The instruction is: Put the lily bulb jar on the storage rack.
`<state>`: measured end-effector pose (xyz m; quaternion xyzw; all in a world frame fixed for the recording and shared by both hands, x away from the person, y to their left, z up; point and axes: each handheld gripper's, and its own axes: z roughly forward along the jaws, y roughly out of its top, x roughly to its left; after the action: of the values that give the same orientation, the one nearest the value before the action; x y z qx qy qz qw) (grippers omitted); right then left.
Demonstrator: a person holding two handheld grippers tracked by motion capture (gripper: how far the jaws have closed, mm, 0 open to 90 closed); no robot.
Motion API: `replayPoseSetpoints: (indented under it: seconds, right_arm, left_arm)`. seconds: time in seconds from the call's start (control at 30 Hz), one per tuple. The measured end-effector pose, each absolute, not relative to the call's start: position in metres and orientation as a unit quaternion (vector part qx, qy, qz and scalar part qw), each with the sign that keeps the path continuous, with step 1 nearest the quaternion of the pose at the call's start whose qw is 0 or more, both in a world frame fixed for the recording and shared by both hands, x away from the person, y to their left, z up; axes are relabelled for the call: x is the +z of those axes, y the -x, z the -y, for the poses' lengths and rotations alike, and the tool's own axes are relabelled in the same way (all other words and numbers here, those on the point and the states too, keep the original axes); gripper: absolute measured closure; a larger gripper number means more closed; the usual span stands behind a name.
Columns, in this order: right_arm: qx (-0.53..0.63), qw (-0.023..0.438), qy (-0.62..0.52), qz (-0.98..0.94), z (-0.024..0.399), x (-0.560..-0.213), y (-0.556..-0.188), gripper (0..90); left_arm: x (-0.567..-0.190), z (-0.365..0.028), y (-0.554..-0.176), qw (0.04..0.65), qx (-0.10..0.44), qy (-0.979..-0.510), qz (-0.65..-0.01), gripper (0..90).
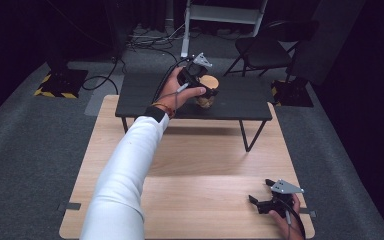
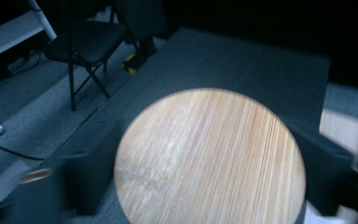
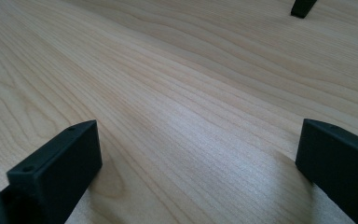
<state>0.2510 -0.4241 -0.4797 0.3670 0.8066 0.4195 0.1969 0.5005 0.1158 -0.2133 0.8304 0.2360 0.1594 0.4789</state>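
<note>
The left gripper [image 1: 199,84], top middle of the frame, hugs the jar [image 1: 207,92] from both sides, while the right gripper [image 1: 264,196] sits spread, bottom right.

A dark room with grey carpet [image 1: 25,150], a black folding chair [image 1: 262,50] and floor cables [image 1: 145,42] behind.

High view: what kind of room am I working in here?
Probably a studio or lab set up for recording, not a home: dark walls all round, grey carpet with hazard-striped floor weights, loose cables, a folding chair and a light wooden table.
</note>
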Motion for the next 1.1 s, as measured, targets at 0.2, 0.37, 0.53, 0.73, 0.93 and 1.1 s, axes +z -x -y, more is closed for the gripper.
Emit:
replayPoseSetpoints:
  seconds: [0.2,0.37,0.53,0.73,0.93,1.1]
  right_arm:
    - [0.420,0.197,-0.367,-0.807,0.424,-0.480,-0.251,0.0]
    - [0.420,0.197,-0.367,-0.807,0.424,-0.480,-0.251,0.0]
    - [0.420,0.197,-0.367,-0.806,0.424,-0.480,-0.251,0.0]
    - [0.420,0.197,-0.367,-0.806,0.424,-0.480,-0.251,0.0]
    - [0.420,0.197,-0.367,-0.806,0.424,-0.480,-0.251,0.0]
    - [0.420,0.197,-0.368,-0.806,0.424,-0.480,-0.251,0.0]
  left_arm:
    - [-0.205,-0.125,-0.481,0.492,0.180,-0.815,-0.248,2.0]
    - [-0.207,-0.144,-0.448,0.511,0.202,-0.798,-0.247,1.5]
    - [-0.214,-0.165,-0.411,0.510,0.223,-0.791,-0.254,0.7]
    - [-0.224,-0.185,-0.386,0.510,0.228,-0.786,-0.267,0.6]
    - [-0.241,-0.198,-0.362,0.509,0.235,-0.782,-0.272,0.5]
    - [-0.257,-0.206,-0.343,0.512,0.248,-0.773,-0.279,0.6]
